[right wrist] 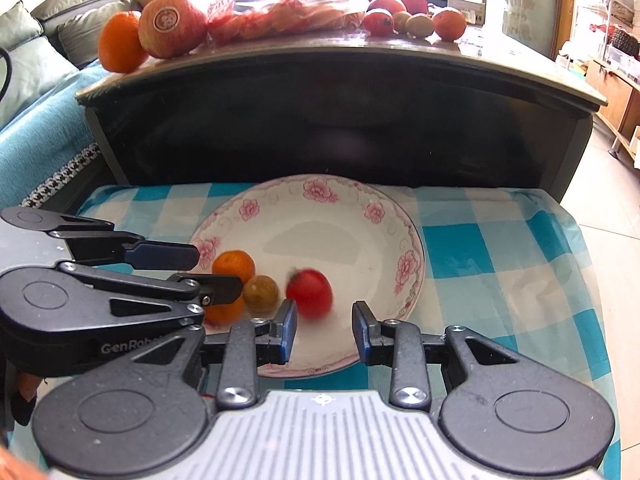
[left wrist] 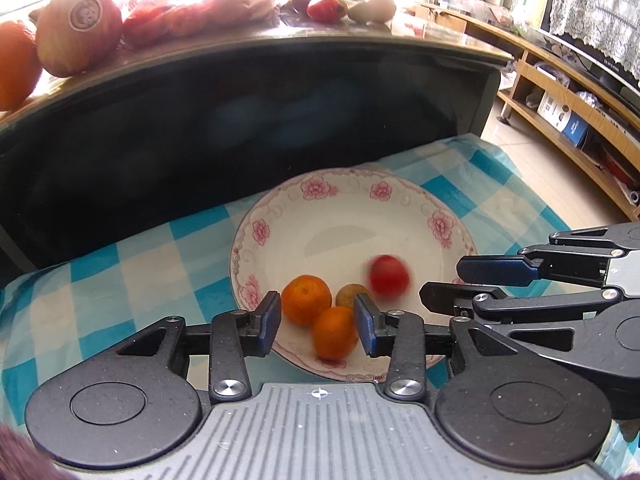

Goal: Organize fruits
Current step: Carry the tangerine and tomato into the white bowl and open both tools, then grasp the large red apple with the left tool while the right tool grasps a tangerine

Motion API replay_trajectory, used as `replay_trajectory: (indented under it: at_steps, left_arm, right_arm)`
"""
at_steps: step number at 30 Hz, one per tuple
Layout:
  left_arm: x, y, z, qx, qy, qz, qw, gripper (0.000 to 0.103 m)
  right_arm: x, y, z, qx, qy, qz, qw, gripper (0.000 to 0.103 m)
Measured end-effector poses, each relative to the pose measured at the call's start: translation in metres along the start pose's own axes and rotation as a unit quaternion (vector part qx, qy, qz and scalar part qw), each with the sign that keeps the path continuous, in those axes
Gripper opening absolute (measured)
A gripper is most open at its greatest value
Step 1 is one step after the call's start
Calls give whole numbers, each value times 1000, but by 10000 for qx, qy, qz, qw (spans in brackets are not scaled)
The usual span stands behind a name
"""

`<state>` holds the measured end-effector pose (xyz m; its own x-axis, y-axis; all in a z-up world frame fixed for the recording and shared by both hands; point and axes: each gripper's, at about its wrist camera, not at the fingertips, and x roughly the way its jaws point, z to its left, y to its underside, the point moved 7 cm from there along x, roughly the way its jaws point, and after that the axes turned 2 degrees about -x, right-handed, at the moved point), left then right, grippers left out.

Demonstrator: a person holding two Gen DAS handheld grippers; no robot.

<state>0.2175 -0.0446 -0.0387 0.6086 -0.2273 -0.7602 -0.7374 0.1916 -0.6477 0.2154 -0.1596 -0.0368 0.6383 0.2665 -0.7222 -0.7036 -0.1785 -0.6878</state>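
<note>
Nearest, the left gripper point(left wrist: 316, 326) is seen with its blue ribbed pads spread; nothing is pinched, though two small round mandarins point(left wrist: 307, 300) in the plate lie in the gap as viewed. The right gripper point(right wrist: 325, 330) is likewise spread wide and empty, its black jointed links held low over the plate's point(right wrist: 404, 220) near rim. The plate, glossy white china with a pink flower border, rests on a blue-and-white checked cloth point(right wrist: 500, 252). Four fruits are gathered at its near-left side: the two dimpled mandarins, a dull olive-brown round fruit point(right wrist: 261, 293) touching them, and a smooth red tomato point(right wrist: 310, 292), blurred, just beside it.

Behind the plate a dark, glossy curved panel point(right wrist: 340, 120) rises to a polished tabletop point(right wrist: 520, 64). On that, a large orange point(right wrist: 120, 42) and a stickered apple point(right wrist: 172, 26) are set at the left, crinkled red bags point(right wrist: 280, 10) in the middle, and several small fruits point(right wrist: 412, 20) at the right.
</note>
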Motion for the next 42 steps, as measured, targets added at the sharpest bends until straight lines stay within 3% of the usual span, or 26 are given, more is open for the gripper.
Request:
replay_trajectory:
  at_steps: [18, 42]
  left_arm:
    - [-33, 8, 5, 47, -14, -177, 9998, 57]
    - [-64, 64, 14, -7, 97, 144, 9998, 59]
  right_arm:
    - [-28, 8, 12, -25, 66, -87, 9999, 35]
    - [-52, 77, 53, -64, -207, 502, 9985, 40]
